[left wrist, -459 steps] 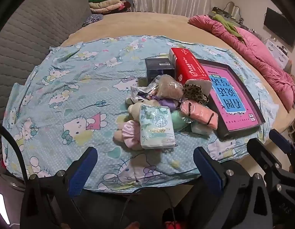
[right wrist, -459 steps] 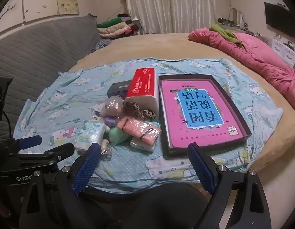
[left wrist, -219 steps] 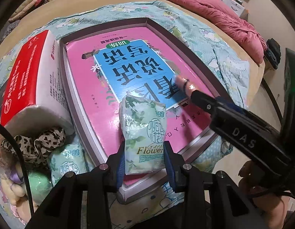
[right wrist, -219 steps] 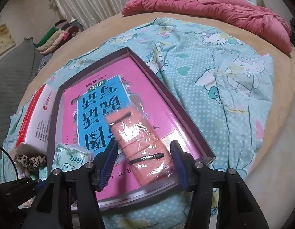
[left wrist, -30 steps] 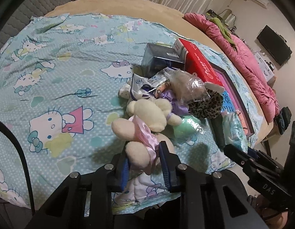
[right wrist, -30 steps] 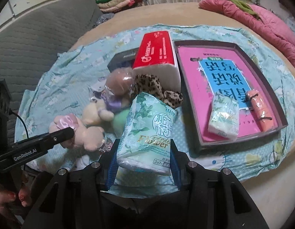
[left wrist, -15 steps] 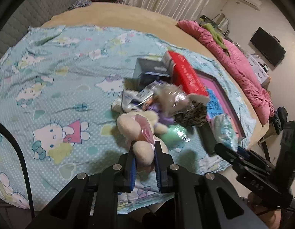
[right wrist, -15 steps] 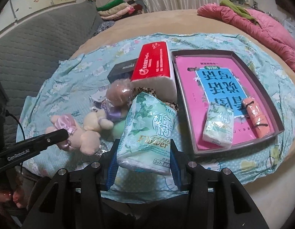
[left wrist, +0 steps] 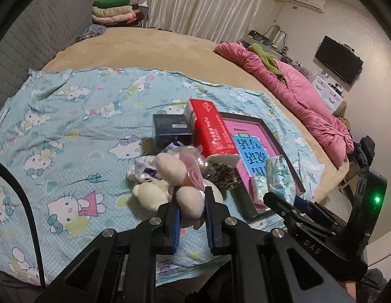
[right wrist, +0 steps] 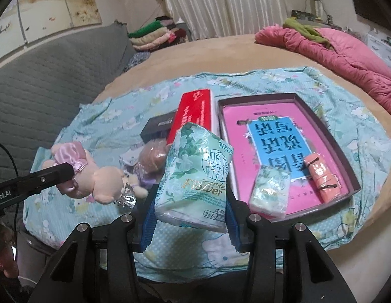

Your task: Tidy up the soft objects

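Observation:
My left gripper is shut on a cream plush toy with a pink bow and holds it above the cartoon-cat sheet. In the right wrist view the plush toy hangs from that left gripper. My right gripper is shut on a green flowered tissue pack, held in the air in front of the pile. To the right lies a dark tray with a pink book as its floor. In it are a small tissue pack and a peach rolled cloth.
A red tissue box and a dark box stand left of the tray. A bagged brown item, a purple thing and a leopard scrunchie lie in the pile. A pink quilt is far right, a grey padded backrest left.
Both grippers have risen. The left jaws have closed tighter on the plush toy and lifted it off the sheet. The tissue pack stays in the right gripper.

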Available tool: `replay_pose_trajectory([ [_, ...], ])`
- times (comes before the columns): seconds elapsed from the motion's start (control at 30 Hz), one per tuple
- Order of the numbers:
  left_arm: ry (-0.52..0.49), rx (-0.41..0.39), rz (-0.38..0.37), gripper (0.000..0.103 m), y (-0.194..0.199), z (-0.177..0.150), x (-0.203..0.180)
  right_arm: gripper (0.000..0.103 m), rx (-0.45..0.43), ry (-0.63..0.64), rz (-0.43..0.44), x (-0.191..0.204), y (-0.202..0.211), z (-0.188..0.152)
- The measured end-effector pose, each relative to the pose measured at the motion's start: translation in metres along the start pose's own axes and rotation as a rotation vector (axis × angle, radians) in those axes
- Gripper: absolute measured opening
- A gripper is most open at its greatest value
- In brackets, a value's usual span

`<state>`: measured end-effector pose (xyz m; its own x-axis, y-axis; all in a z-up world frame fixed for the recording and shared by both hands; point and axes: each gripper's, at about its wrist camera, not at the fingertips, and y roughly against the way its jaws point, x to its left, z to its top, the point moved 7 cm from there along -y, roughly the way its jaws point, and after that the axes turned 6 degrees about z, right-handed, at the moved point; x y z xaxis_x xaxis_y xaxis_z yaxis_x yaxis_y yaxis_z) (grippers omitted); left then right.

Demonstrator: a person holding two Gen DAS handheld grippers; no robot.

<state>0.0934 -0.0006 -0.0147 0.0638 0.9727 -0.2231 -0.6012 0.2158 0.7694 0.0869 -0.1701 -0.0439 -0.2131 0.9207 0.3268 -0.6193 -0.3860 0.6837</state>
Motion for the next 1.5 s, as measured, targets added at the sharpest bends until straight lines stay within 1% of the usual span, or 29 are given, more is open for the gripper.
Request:
replay_pose_trajectory([
  [0.23,-0.051,-0.024,-0.015,0.016,0.003,0.013,-0.033,0.048,-0.059,-0.064,-0.013,-0.025,0.017,0.011],
  [0.5,-0.096,-0.040,-0.039,0.016,0.002,0.028,-0.072,0.048,-0.118,-0.090,-0.045,-0.048,0.036,0.022],
  [0.57,-0.109,-0.042,-0.054,0.016,0.002,0.030,-0.085,0.048,-0.132,-0.101,-0.050,-0.054,0.041,0.024],
  [0.87,-0.174,-0.060,-0.078,0.016,-0.001,0.040,-0.131,0.048,-0.202,-0.190,-0.097,-0.099,0.068,0.034],
  [1.03,-0.193,-0.051,-0.097,0.016,-0.013,0.042,-0.152,0.048,-0.237,-0.249,-0.133,-0.131,0.081,0.036],
  [1.2,-0.205,-0.027,-0.123,0.016,-0.032,0.038,-0.169,0.048,-0.254,-0.294,-0.154,-0.155,0.089,0.036],
  [1.5,-0.234,0.018,-0.165,0.016,-0.073,0.025,-0.200,0.048,-0.258,-0.311,-0.164,-0.173,0.087,0.033],
])
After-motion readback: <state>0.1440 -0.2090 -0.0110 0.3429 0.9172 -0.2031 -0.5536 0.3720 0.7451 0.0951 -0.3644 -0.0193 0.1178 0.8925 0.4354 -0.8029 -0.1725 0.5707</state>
